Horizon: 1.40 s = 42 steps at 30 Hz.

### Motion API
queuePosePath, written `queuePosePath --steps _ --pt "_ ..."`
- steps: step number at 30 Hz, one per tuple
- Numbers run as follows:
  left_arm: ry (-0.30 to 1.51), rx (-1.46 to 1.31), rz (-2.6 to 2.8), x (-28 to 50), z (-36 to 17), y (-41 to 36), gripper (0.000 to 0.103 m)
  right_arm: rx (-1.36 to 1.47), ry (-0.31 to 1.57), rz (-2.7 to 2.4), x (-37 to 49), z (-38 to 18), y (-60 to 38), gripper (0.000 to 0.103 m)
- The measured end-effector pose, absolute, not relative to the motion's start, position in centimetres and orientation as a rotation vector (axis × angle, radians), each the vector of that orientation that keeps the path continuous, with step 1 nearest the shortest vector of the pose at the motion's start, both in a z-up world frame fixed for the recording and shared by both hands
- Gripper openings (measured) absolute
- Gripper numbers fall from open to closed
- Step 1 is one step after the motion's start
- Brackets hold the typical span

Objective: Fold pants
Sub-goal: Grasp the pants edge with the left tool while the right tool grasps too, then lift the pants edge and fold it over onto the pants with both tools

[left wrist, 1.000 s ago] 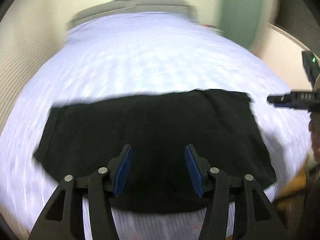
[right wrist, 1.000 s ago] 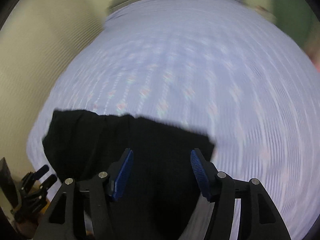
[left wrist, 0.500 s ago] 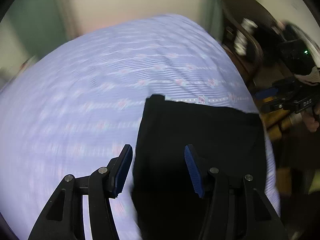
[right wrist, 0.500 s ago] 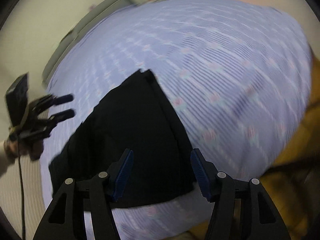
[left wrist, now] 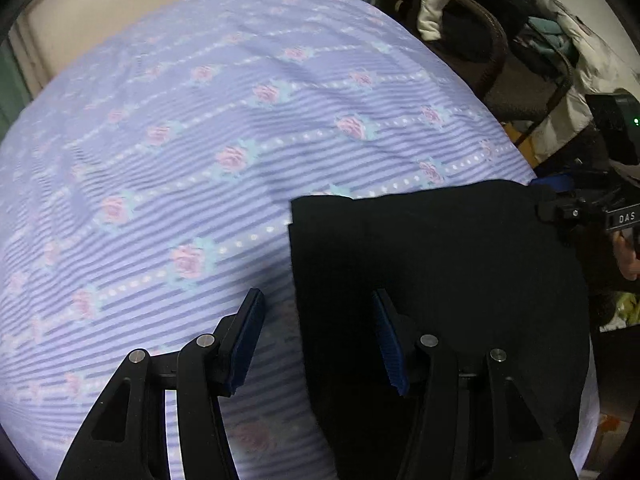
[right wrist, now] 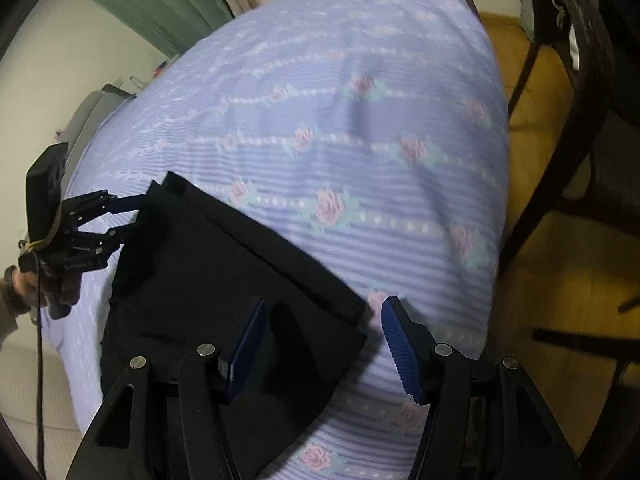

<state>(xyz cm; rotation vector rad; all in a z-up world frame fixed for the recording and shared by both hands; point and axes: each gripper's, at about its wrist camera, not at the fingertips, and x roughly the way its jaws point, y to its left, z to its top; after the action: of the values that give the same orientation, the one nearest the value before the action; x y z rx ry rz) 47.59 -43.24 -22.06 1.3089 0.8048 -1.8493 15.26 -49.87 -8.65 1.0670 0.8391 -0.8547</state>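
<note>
Black pants (left wrist: pixel 440 272), folded into a flat rectangle, lie on a bed with a lilac rose-striped sheet (left wrist: pixel 200 140). My left gripper (left wrist: pixel 316 304) points down over the pants' left edge. Its jaws are opening, with one pad over the sheet, the other over the cloth, and nothing gripped. My right gripper (right wrist: pixel 325 308) stands open above the pants' (right wrist: pixel 208 280) near right corner, one pad over the cloth and one over the sheet (right wrist: pixel 360 140). Each wrist view shows the other gripper at the far side of the pants: the right (left wrist: pixel 544 200), the left (right wrist: pixel 142 211).
A dark chair (left wrist: pixel 492 40) heaped with clothes stands past the bed's right edge. A dark chair frame (right wrist: pixel 568 92) stands on the wooden floor (right wrist: pixel 560 280) beside the bed. A green curtain (right wrist: pixel 160 0) and pale wall lie behind. A hand (right wrist: pixel 24 280) holds the left gripper.
Both grippers rolled and swung outward and down, from over the middle of the pants to its two opposite ends. The pants have not moved.
</note>
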Motion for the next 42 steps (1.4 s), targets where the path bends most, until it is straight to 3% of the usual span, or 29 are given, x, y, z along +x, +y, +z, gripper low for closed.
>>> queuePosePath --steps 5,7,9,10,12,15,24,30,42 --pt "0.853 1.275 -1.906 47.2 -22.6 -43.8 0.057 1.11 0.785 -0.793 14.8 -9.3 -50.0 0.059" --pt "0.854 1.27 -1.905 47.0 -22.7 -44.0 0.05 1.116 0.771 -0.757 14.9 -9.2 -50.0 0.043" --pt "0.82 1.296 -1.91 46.8 -22.8 -44.0 0.031 1.131 0.77 -0.711 15.4 -9.5 -50.0 0.016" --pt "0.803 1.298 -1.92 46.7 -22.6 -43.9 0.026 1.139 0.768 -0.698 15.6 -9.5 -50.0 0.014" --pt "0.812 1.286 -1.931 46.8 -22.1 -43.8 0.012 1.131 0.764 -0.695 15.9 -9.5 -50.0 0.012" --pt "0.781 1.277 -1.948 46.1 -21.4 -43.4 0.008 1.119 0.757 -0.688 16.0 -8.8 -50.0 0.011" --pt "0.808 1.105 -1.869 47.5 -15.6 -41.5 0.007 1.018 0.765 -0.571 17.1 -3.7 -50.0 0.01" --pt "0.724 1.051 -1.861 49.4 -11.4 -37.5 0.007 0.849 0.739 -0.442 19.6 1.7 -47.7 0.01" --pt "0.595 0.96 -1.821 52.4 -7.6 -19.9 0.007 0.607 0.773 -0.291 23.1 5.8 -33.0 0.01"
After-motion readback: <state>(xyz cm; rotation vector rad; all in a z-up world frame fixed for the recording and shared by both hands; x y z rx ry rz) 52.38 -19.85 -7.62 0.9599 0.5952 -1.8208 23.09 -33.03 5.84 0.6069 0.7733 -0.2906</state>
